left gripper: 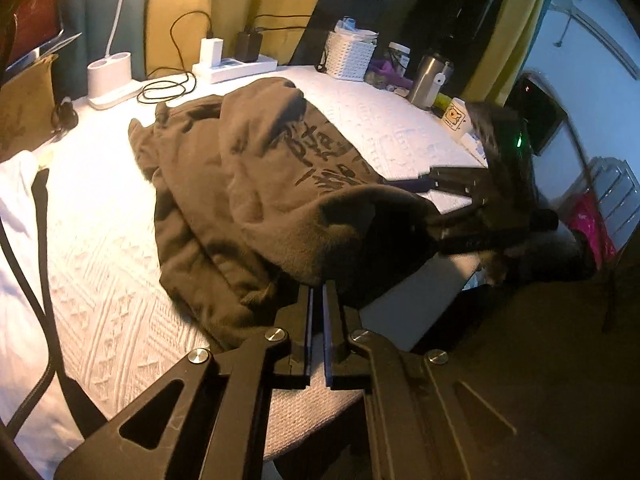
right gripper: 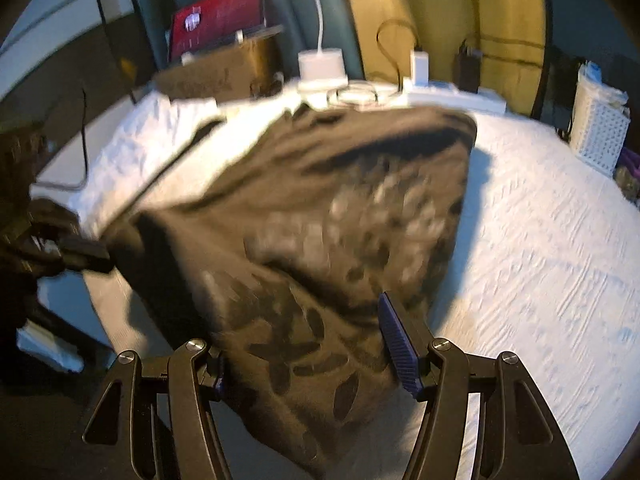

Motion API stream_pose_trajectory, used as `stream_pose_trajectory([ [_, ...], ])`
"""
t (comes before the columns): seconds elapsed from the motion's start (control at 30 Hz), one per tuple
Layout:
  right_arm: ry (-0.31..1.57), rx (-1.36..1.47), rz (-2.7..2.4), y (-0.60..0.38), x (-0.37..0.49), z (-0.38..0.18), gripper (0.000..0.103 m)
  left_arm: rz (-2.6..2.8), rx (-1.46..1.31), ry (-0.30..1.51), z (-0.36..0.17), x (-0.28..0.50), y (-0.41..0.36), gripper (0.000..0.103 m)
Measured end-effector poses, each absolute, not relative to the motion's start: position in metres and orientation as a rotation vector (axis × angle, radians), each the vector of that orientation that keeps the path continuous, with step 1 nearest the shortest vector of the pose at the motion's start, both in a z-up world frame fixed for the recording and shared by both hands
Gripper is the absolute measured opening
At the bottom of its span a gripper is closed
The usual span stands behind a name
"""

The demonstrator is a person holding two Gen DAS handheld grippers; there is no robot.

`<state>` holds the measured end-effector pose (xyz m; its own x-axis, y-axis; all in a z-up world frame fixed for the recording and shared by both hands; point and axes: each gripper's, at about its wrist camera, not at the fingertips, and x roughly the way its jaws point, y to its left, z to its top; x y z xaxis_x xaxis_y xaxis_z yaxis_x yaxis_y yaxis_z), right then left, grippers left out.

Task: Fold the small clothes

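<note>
Both your grippers at the table's (left gripper: 100, 208) near edge: left gripper (left gripper: 318, 292) clamped on the brown shirt (left gripper: 256, 184), right gripper (right gripper: 304, 344) spread wide around it.

Warm light from the white gooseneck desk lamp (left gripper: 110, 76) at back; foreground dim, right view motion-blurred, fisheye-curved edges.

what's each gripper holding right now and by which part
The left gripper is shut on the near edge of the brown sweatshirt. The right gripper is open, fabric between its fingers, nothing clamped.
</note>
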<state>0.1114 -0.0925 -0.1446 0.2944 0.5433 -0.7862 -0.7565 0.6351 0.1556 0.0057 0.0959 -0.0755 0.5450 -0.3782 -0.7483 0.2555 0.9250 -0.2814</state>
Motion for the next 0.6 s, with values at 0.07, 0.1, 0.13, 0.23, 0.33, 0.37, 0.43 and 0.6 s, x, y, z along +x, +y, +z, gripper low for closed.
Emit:
stream_pose_trajectory([
  [0.07, 0.922, -0.266, 0.873, -0.099, 0.105, -0.146, 0.065, -0.371, -0.152, 0.914, -0.074, 0.002, 0.099, 0.002],
  [0.1, 0.922, -0.262, 0.872, -0.102, 0.104, -0.145, 0.065, -0.363, -0.153, 0.910, -0.074, 0.000, 0.101, 0.002],
  [0.13, 0.923, -0.252, 0.864, -0.107, 0.104, -0.143, 0.065, -0.352, -0.158, 0.906, -0.073, 0.000, 0.104, 0.002],
  [0.23, 0.911, -0.226, 0.842, -0.121, 0.105, -0.132, 0.066, -0.339, -0.160, 0.894, -0.069, -0.001, 0.108, 0.002],
  [0.33, 0.867, -0.209, 0.839, -0.134, 0.101, -0.113, 0.067, -0.335, -0.152, 0.881, -0.065, -0.002, 0.108, 0.002],
  [0.37, 0.852, -0.199, 0.839, -0.138, 0.101, -0.106, 0.067, -0.333, -0.153, 0.880, -0.065, -0.003, 0.108, 0.002],
  [0.43, 0.835, -0.176, 0.848, -0.143, 0.100, -0.097, 0.068, -0.328, -0.152, 0.879, -0.064, -0.005, 0.109, 0.002],
  [0.6, 0.818, -0.147, 0.845, -0.148, 0.102, -0.092, 0.069, -0.317, -0.158, 0.875, -0.062, -0.014, 0.110, 0.002],
])
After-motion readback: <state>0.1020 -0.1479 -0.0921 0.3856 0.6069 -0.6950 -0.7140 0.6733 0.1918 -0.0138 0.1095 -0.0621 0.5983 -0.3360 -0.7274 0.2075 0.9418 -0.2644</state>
